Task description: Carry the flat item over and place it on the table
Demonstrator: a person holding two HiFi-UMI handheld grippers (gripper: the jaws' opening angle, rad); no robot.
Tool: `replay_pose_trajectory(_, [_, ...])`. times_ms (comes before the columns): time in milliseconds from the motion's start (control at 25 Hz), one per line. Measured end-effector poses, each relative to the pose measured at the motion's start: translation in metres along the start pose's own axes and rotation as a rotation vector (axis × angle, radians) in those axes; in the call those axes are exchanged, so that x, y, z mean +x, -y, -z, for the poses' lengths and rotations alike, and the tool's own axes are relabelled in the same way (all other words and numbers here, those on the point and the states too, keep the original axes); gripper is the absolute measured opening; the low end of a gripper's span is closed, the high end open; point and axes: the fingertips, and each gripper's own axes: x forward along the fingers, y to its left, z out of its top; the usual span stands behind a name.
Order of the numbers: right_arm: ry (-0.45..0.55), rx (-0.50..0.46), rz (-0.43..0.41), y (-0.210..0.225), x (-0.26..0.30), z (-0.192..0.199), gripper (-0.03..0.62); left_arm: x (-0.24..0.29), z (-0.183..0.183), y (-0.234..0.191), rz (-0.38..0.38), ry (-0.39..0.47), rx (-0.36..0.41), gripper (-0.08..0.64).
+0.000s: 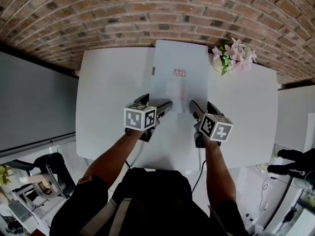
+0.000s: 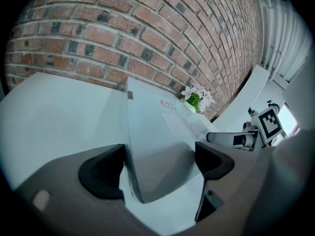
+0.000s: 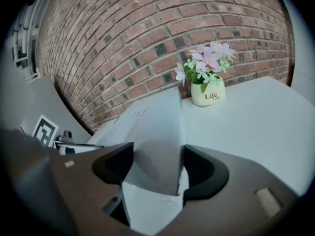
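Note:
The flat item (image 1: 179, 70) is a white sheet-like piece with a small red label. It lies lengthwise on the white table (image 1: 108, 82), and its far end reaches the brick wall. My left gripper (image 1: 156, 101) is at its near left corner and my right gripper (image 1: 203, 104) at its near right corner. In the left gripper view the item's corner (image 2: 152, 136) sits between the jaws (image 2: 160, 163), which stand wide apart. In the right gripper view the other corner (image 3: 155, 132) likewise sits between spread jaws (image 3: 157, 163). Whether the near edge touches the table cannot be told.
A small pot of pink flowers (image 1: 231, 58) stands at the table's far right, close to the item's right edge (image 3: 207, 90). A brick wall (image 1: 147, 9) runs behind the table. A grey surface (image 1: 29, 102) lies to the left and a white counter (image 1: 295, 117) to the right.

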Motion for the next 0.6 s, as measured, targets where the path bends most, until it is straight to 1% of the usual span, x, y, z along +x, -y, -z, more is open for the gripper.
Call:
replay_pose_trajectory(280, [-0.014,0.007,0.007,0.002,0.005,0.005,0.324,0.005,0.004,-0.005,-0.002,-0.017,-0.001,0.471])
replay_pose_trajectory(600, [-0.055,0.004,0.009,0.008,0.013,0.020,0.325,0.014,0.017,-0.010,-0.011,-0.054,0.023,0.471])
